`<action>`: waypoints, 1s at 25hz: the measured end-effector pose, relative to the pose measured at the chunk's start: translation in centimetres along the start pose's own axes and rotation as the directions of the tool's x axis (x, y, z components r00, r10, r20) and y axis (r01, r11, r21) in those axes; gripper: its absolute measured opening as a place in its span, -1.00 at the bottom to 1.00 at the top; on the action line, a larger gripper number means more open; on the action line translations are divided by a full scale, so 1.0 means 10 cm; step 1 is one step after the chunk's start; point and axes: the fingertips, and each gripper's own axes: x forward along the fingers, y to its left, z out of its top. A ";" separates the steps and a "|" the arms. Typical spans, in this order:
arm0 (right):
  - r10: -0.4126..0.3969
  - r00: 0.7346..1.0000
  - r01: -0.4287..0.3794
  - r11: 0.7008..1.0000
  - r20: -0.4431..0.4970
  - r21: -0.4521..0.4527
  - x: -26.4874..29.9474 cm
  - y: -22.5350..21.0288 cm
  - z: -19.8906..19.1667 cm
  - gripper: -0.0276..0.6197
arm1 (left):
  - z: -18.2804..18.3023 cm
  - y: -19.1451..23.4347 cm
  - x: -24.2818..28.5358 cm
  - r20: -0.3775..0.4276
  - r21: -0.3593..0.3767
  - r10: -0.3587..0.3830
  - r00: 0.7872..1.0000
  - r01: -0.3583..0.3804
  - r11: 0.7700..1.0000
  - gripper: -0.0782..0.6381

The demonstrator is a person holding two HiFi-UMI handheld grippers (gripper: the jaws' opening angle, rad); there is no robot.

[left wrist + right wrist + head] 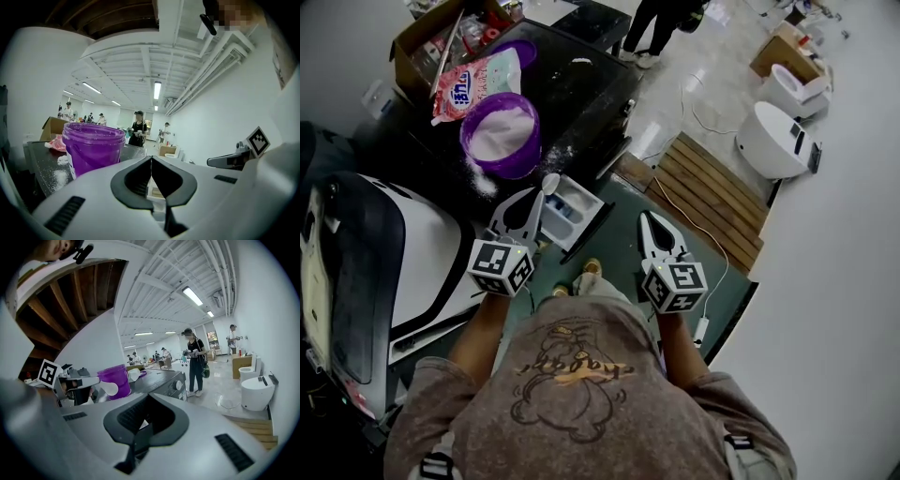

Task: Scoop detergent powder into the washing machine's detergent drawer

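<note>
Caught the dark washing machine across the upper middle of the frame, its top doing duty as counter. Up there, upper left: purple tub full of powder, spilled powder just beside it. Found the detergent drawer pulled open at centre. Had the left tongs clamped on the white scoop, bowl over the drawer's upper edge. Showed the right tongs pinched together on nothing, right of centre. Likely slip: tilted or off-line scoop, powder dumped outside the compartments.

The left gripper's fingers press together, with the purple tub just beyond, left.
</note>
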 end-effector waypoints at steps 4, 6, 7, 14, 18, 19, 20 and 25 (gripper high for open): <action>-0.019 1.000 0.019 1.000 0.019 -0.022 -0.14 0.11 -0.02 -0.91 | 0.03 -0.03 -0.15 0.014 -0.002 -0.010 1.000 0.010 1.000 -0.72; -0.032 0.999 0.033 0.999 0.028 -0.027 -0.22 0.14 -0.04 -0.91 | 0.04 -0.04 -0.22 0.023 0.001 -0.014 1.000 0.014 1.000 -0.72; -0.040 0.999 0.041 0.999 0.030 -0.031 -0.26 0.14 -0.05 -0.91 | 0.04 -0.05 -0.25 0.026 0.002 -0.017 1.000 0.017 1.000 -0.72; -0.058 0.998 0.060 0.997 0.040 -0.057 -0.43 0.26 -0.10 -0.91 | 0.01 -0.11 -0.43 0.029 0.009 -0.038 0.999 0.038 0.999 -0.72; -0.047 0.997 0.050 0.997 0.062 -0.052 -0.44 0.36 -0.05 -0.92 | 0.05 -0.10 -0.49 0.042 0.013 -0.037 0.998 0.037 0.999 -0.72; -0.043 0.997 0.047 0.998 0.069 -0.051 -0.43 0.38 -0.04 -0.92 | 0.05 -0.09 -0.50 0.045 0.011 -0.036 0.998 0.036 0.999 -0.72; -0.041 0.996 0.045 0.998 0.074 -0.051 -0.43 0.39 -0.02 -0.92 | 0.05 -0.08 -0.50 0.048 0.010 -0.036 0.998 0.036 0.999 -0.72; -0.036 0.995 0.041 0.998 0.091 -0.044 -0.43 0.45 0.02 -0.92 | 0.09 -0.10 -0.53 0.052 0.010 -0.036 0.998 0.035 0.999 -0.72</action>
